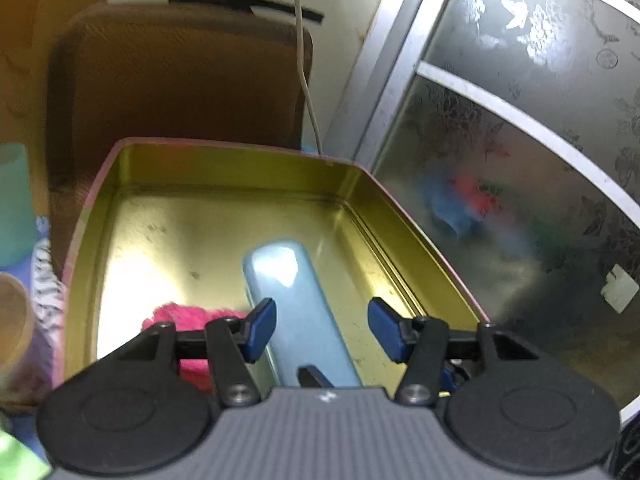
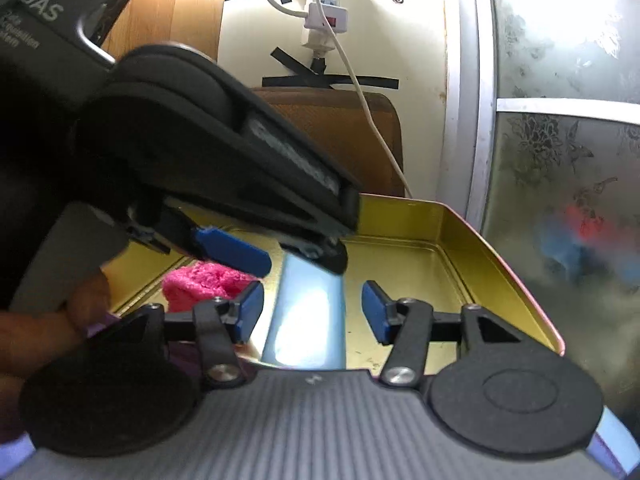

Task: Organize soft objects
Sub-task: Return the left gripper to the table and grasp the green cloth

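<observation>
An open tin with a gold inside and a pink outside holds a light blue oblong case and a fluffy pink cloth. My left gripper hovers over the tin, open, its blue pads standing either side of the case without pressing it. In the right wrist view the same tin, blue case and pink cloth show. My right gripper is open at the tin's near edge with nothing gripped. The left gripper reaches in from the upper left above the cloth.
A brown cushion stands behind the tin. A white cable hangs from a power strip on the wall. A frosted glass door runs along the right. A teal cup is at the left. A person's hand holds the left gripper.
</observation>
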`<state>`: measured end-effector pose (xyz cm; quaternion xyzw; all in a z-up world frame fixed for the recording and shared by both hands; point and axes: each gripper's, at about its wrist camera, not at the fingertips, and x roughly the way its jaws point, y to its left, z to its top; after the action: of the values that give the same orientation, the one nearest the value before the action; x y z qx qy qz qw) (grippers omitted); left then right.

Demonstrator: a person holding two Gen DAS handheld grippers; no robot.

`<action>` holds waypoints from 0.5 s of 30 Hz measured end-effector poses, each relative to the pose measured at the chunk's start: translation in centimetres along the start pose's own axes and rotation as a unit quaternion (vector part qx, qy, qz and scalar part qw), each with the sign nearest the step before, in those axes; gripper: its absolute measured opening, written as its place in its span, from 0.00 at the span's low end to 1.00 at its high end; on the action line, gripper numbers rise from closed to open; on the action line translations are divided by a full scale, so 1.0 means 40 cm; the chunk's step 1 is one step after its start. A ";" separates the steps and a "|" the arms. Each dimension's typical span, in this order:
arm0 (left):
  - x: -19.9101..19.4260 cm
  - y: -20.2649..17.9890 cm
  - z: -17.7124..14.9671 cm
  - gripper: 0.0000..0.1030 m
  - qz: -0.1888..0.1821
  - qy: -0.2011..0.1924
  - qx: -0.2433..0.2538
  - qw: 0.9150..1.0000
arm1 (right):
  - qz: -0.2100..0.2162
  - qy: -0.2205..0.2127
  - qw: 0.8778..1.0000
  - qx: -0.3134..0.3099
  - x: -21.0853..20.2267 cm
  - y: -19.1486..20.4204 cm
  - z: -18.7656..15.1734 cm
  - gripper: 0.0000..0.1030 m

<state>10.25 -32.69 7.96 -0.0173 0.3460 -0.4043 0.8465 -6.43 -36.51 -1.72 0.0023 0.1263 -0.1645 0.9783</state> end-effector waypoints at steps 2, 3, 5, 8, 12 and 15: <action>-0.056 0.007 0.027 0.50 0.013 -0.012 0.014 1.000 | 0.006 -0.004 1.000 0.008 -0.003 -0.009 0.008 0.59; -0.088 0.011 0.046 0.49 0.025 -0.021 0.024 0.999 | 0.011 -0.008 1.000 0.011 -0.007 -0.014 0.019 0.59; -0.171 0.020 0.088 0.49 0.049 -0.043 0.044 0.997 | 0.026 -0.020 0.999 0.022 -0.026 -0.027 0.039 0.59; -0.335 0.024 0.159 0.49 0.098 -0.090 0.082 0.988 | 0.070 -0.053 0.994 0.057 -0.065 -0.076 0.114 0.58; -0.548 -0.009 0.217 0.51 0.155 -0.168 0.130 0.965 | 0.118 -0.121 0.982 0.087 -0.136 -0.190 0.307 0.58; -0.682 -0.026 0.206 0.56 0.172 -0.222 0.140 0.950 | 0.127 -0.193 0.969 0.091 -0.228 -0.266 0.494 0.58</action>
<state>2.67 -16.45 30.15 0.0718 0.0872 -0.2834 0.9523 -13.34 -44.55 20.06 0.0750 -0.0821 -0.0468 0.9927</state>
